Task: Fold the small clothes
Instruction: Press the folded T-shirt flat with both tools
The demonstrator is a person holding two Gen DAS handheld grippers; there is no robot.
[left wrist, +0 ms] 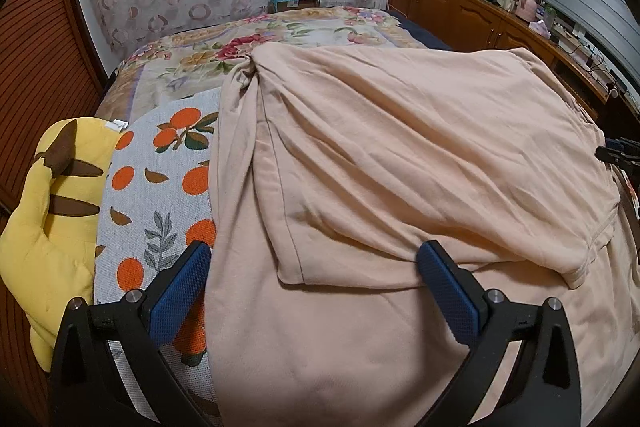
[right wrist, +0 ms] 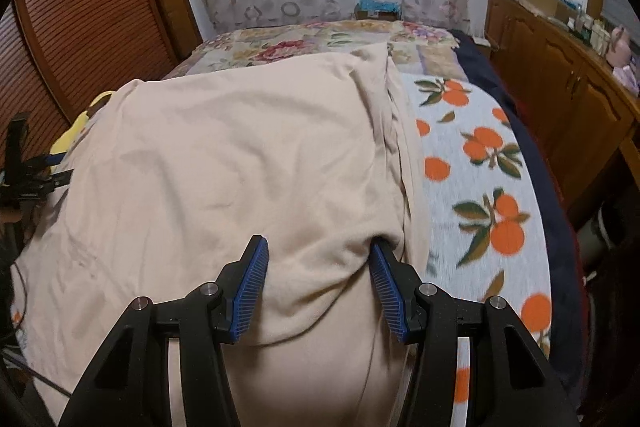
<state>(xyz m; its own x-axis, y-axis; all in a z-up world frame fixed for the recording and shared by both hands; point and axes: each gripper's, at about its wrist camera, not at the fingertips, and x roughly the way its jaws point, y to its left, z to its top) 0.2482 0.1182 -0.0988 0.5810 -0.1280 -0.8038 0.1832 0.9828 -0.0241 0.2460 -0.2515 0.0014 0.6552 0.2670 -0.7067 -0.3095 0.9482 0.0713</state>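
Observation:
A peach-pink garment (left wrist: 400, 163) lies on the bed, its upper part folded over into a wrinkled flap. It also fills the right wrist view (right wrist: 224, 163). My left gripper (left wrist: 314, 259) is open and wide, its blue fingers (left wrist: 182, 291) straddling the garment's near left part just above the cloth. My right gripper (right wrist: 320, 259) is open, with a fold of the garment bulging between its fingers (right wrist: 250, 291); the right fingertip is tucked under the fold's edge. Each gripper shows at the edge of the other's view, the right one (left wrist: 618, 151) and the left one (right wrist: 36, 175).
An orange-fruit print cloth (left wrist: 160, 187) lies under the garment on a floral bedspread (left wrist: 224, 55). A yellow plush toy (left wrist: 52, 203) sits at the bed's left edge. A wooden cabinet (right wrist: 560, 75) with clutter stands to the right, a slatted wooden door (right wrist: 88, 11) to the left.

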